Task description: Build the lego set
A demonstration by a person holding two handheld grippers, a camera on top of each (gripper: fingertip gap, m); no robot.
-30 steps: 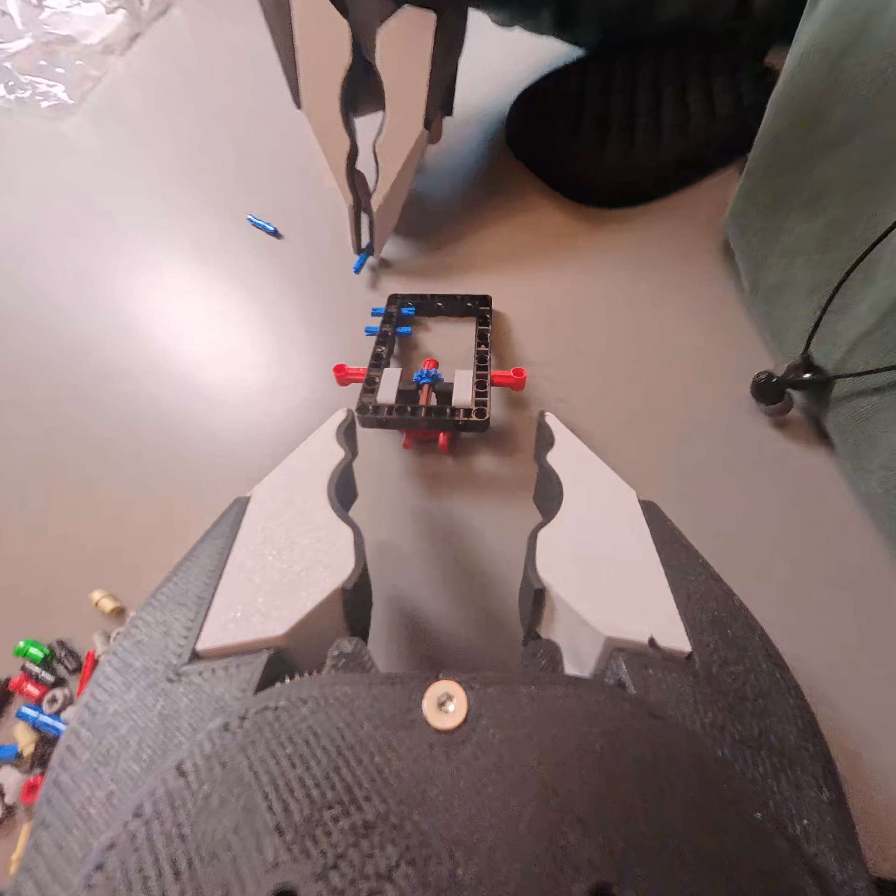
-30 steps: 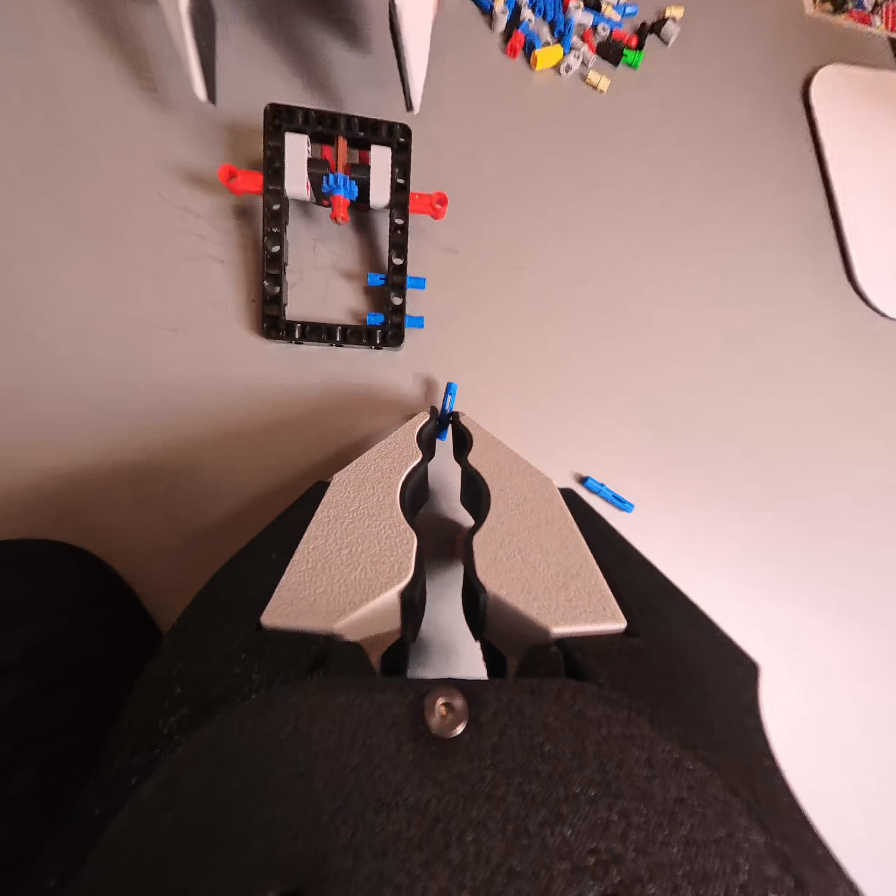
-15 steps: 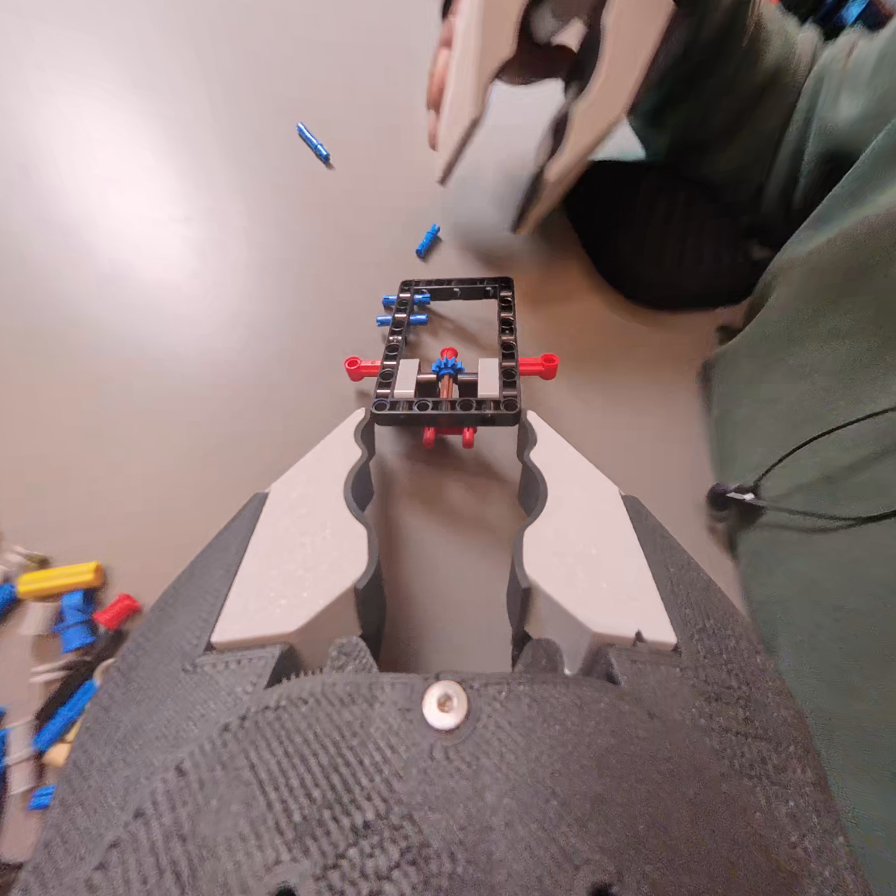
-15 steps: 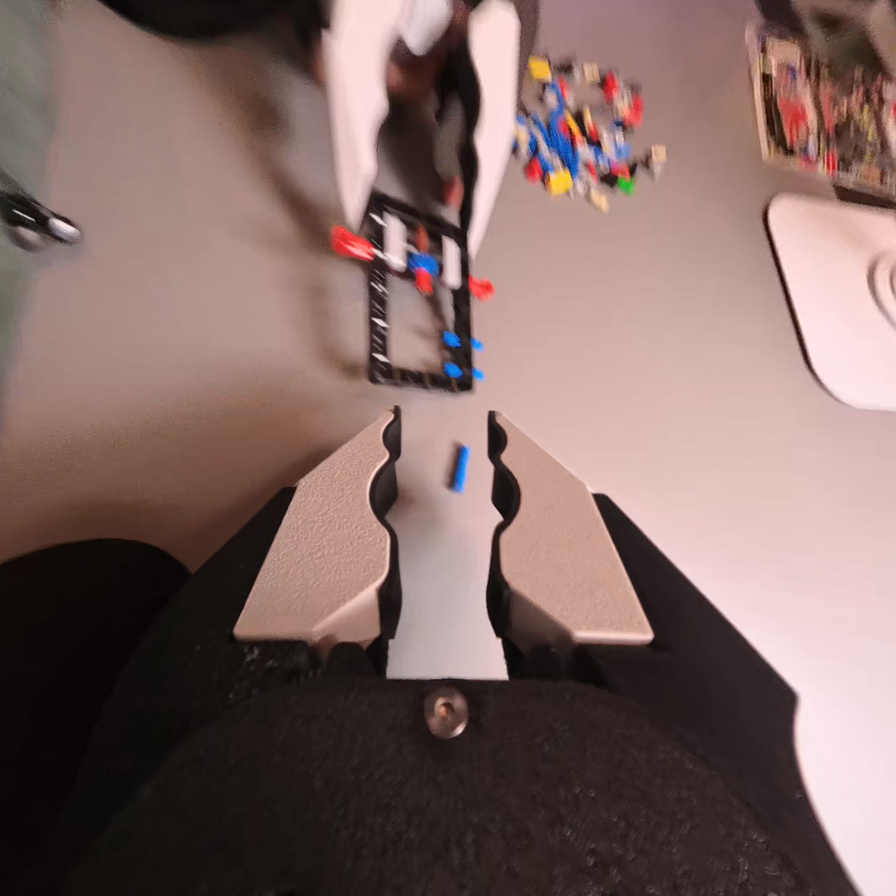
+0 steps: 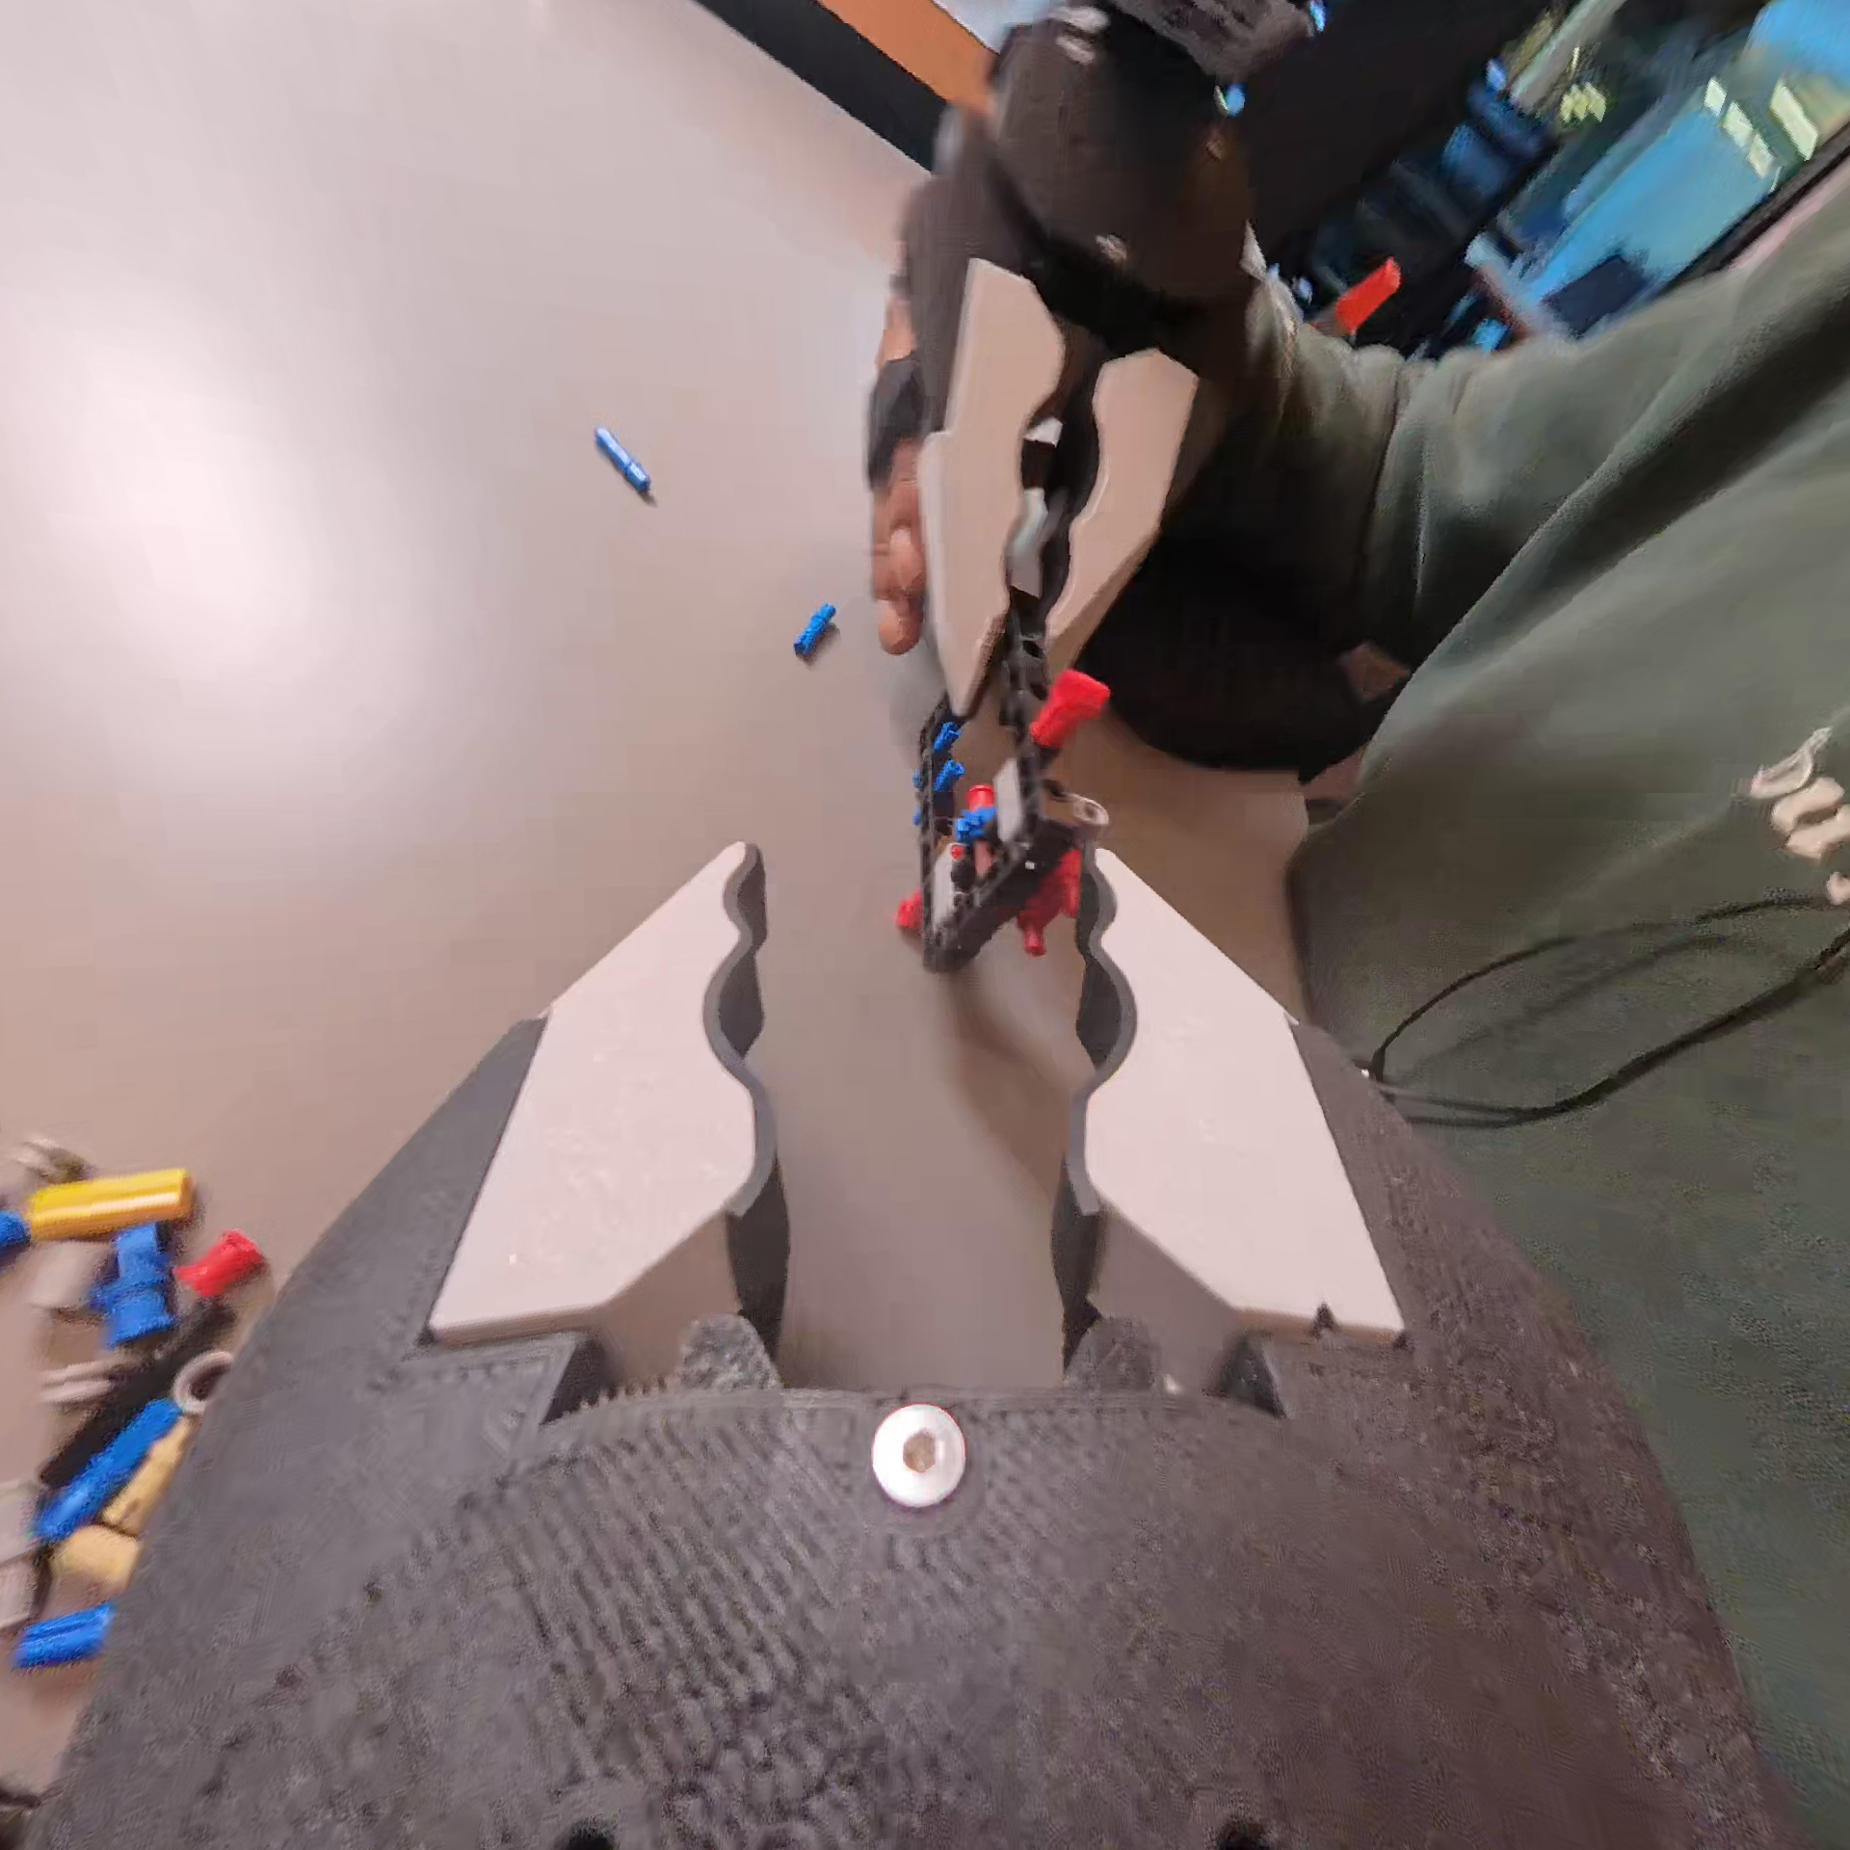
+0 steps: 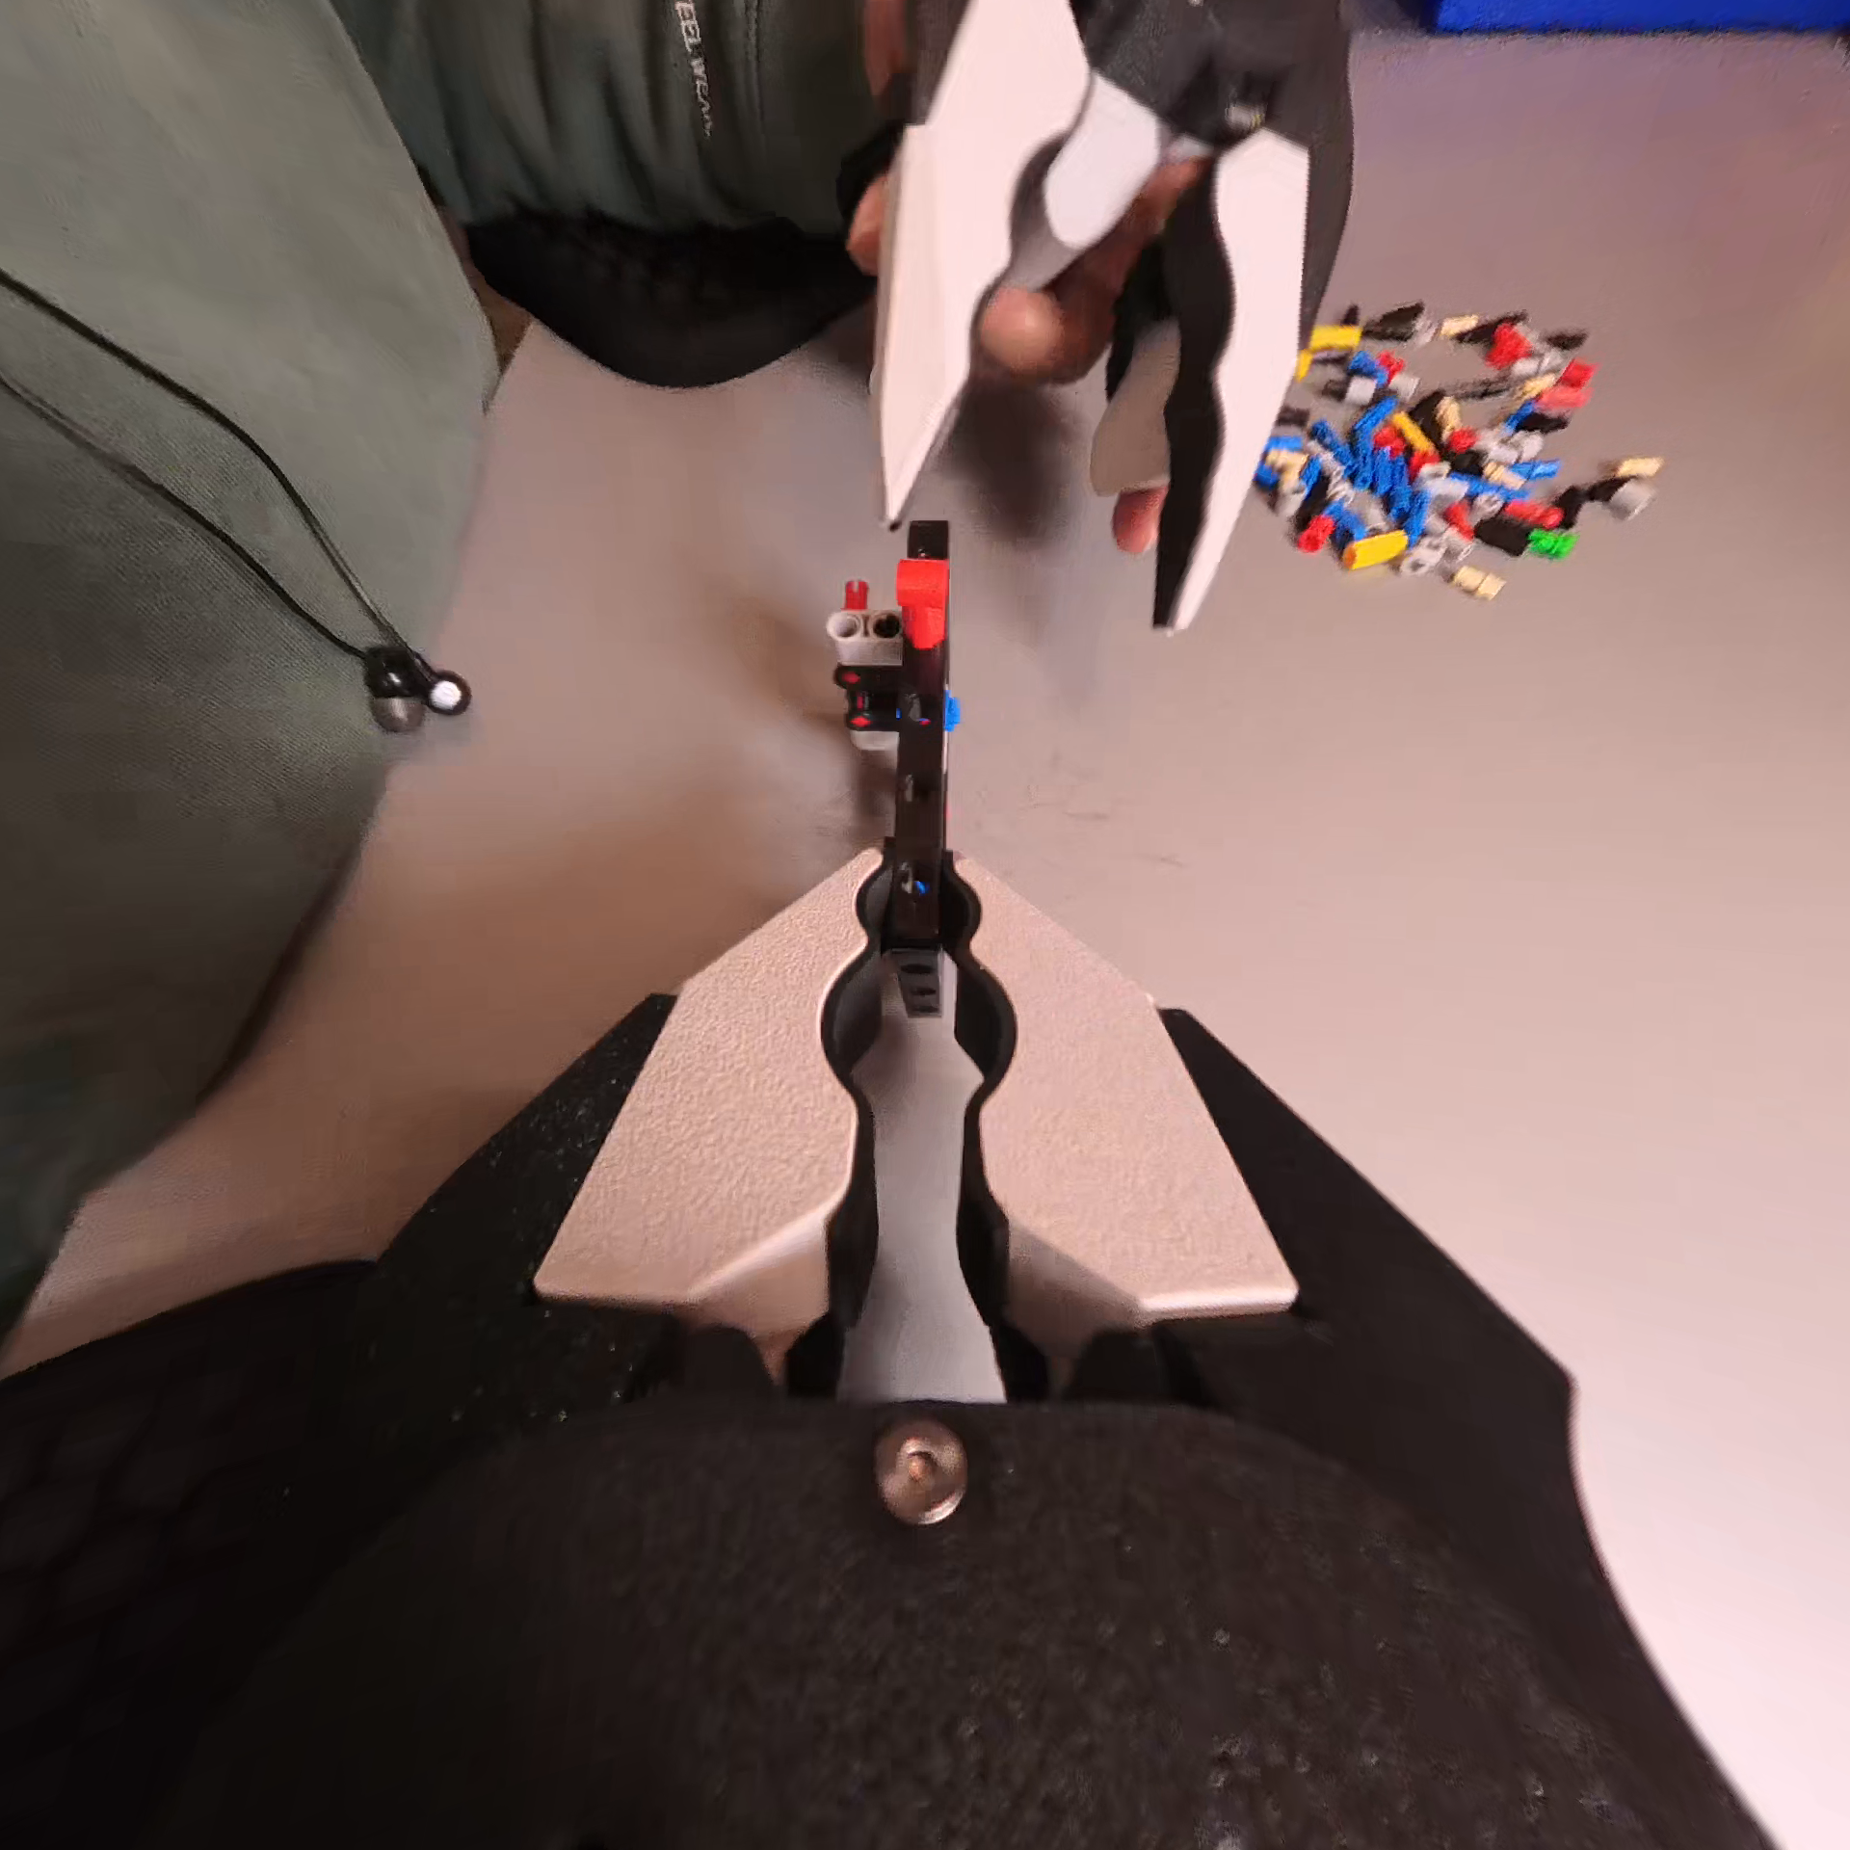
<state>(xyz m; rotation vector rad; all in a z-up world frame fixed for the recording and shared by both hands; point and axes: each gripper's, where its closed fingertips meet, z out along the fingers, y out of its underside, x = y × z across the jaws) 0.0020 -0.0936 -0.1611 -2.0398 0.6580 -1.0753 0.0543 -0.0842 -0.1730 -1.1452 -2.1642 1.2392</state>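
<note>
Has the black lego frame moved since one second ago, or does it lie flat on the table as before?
Yes. The black frame now stands on edge, tilted, clamped by the right gripper, beside the loose blue pin lying on the table.

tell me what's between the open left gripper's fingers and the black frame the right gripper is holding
Nothing: in the left wrist view only bare table separates the left gripper from the black frame, which the right gripper holds tilted on edge.

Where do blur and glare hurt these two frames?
Left wrist view: glare whitens the table at left; right gripper and black frame slightly smeared, loose pieces soft. Right wrist view: left gripper blurred and overexposed; frame sharp near the fingertips.
</note>
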